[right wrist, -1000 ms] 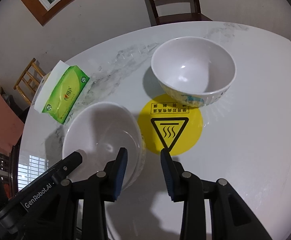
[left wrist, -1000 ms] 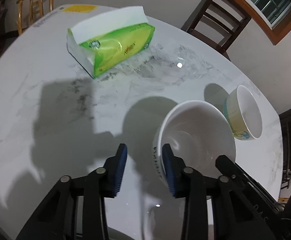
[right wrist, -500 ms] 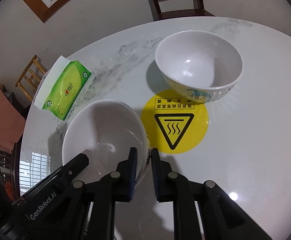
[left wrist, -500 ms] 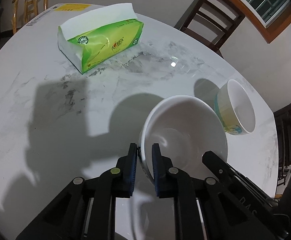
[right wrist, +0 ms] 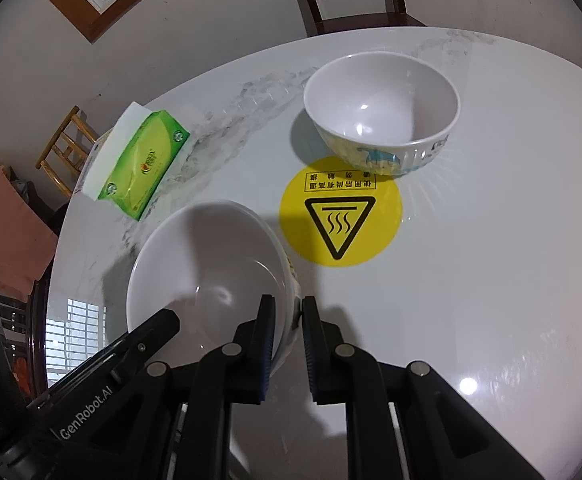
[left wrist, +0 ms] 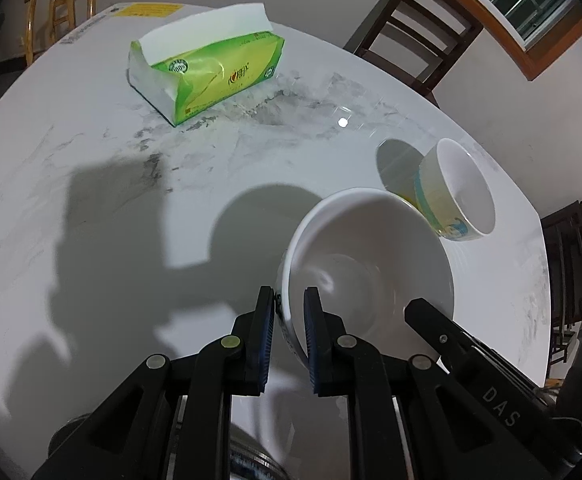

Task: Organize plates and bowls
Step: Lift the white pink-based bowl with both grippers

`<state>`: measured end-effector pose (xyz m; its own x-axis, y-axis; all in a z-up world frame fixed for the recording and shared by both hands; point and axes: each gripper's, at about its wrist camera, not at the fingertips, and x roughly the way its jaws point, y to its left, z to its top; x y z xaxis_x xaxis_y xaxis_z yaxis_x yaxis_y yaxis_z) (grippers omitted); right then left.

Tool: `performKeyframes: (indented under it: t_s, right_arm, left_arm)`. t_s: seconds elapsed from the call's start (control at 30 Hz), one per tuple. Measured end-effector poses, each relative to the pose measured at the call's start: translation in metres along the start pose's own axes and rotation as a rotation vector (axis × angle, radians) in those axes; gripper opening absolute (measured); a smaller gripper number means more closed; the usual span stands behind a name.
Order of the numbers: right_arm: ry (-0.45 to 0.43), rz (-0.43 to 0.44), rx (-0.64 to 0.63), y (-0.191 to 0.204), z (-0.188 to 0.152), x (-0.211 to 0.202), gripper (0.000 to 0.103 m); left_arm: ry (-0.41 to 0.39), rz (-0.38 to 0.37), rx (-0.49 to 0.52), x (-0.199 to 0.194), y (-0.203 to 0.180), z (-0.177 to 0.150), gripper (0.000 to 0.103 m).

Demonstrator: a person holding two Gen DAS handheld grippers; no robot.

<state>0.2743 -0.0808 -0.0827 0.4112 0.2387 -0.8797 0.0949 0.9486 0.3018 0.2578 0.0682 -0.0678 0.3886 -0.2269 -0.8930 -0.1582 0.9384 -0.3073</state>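
A: What is the left gripper (left wrist: 289, 312) doing?

B: Its two blue pads are pinching the near rim of the big white bowl (left wrist: 371, 256); one pad is outside the wall and one is inside; the jaws have just been closing on that rim

A: And the right gripper (right wrist: 287, 320)?

B: The same; it is pressed onto the other side of that big white bowl (right wrist: 203, 264), one pad in, one pad out; its jaws have just been closing too; so both grippers hold one bowl

A: Where is the bowl?

B: On the marble table (right wrist: 491, 260), near the front; it looks tipped a little in the left view, but I cannot tell if it is off the table

A: What is next to it?

B: A yellow round sticker (right wrist: 341, 210) with a black triangle and wavy lines, just beside the bowl; past that sits a smaller bowl with blue and yellow pictures (right wrist: 383, 108), touching the sticker's far edge; it stands upright

A: Anything else?

B: A green tissue pack (left wrist: 207, 76) lies farther back, well apart from the bowls; a dark wooden chair (left wrist: 415, 28) stands behind the table; a yellow wooden chair (right wrist: 65, 148) is off by the wall
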Motion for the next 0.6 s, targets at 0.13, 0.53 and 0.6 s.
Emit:
performKeyframes:
  t_s: [0.13,0.53,0.6]
  right_arm:
    - [-0.006,0.015,-0.003,0.001,-0.006,-0.012,0.014]
    - [-0.054,0.038,-0.027,0.004,-0.024,-0.064,0.014]
    - [-0.058,0.041,-0.029,0.002,-0.029,-0.072,0.014]
  left_arm:
    - [-0.012,0.006,0.008,-0.013,-0.001,-0.006,0.012]
    - [-0.07,0.0,0.044,-0.064,-0.015,-0.029,0.013]
    - [-0.078,-0.001,0.055,-0.072,-0.019,-0.035,0.013]
